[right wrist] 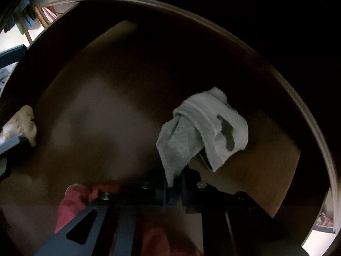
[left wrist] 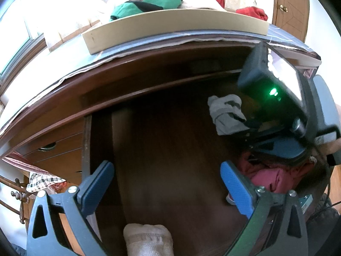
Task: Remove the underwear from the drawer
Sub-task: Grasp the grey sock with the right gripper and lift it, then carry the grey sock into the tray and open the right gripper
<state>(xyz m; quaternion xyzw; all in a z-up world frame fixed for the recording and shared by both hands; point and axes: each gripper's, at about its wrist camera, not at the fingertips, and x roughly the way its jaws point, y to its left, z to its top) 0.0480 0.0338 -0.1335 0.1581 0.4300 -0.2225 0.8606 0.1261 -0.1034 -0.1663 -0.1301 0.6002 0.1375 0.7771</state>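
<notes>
pinching a corner of the grey underwear [right wrist: 202, 132], the right gripper [right wrist: 172, 188] has its jaws closed on the cloth at lower centre of its own view, inside the dark wooden drawer [right wrist: 119, 98]. the left gripper [left wrist: 167, 188] hovers with jaws wide apart and empty, a red garment [left wrist: 275, 177] at lower right.

A home bedroom: a dark wooden dresser [left wrist: 64, 153] stood with its drawer [left wrist: 170, 149] pulled open, folded clothes [left wrist: 149, 6] piled on top, and a panelled wooden door [left wrist: 289, 4] and sunlit window [left wrist: 19, 42] behind it.
</notes>
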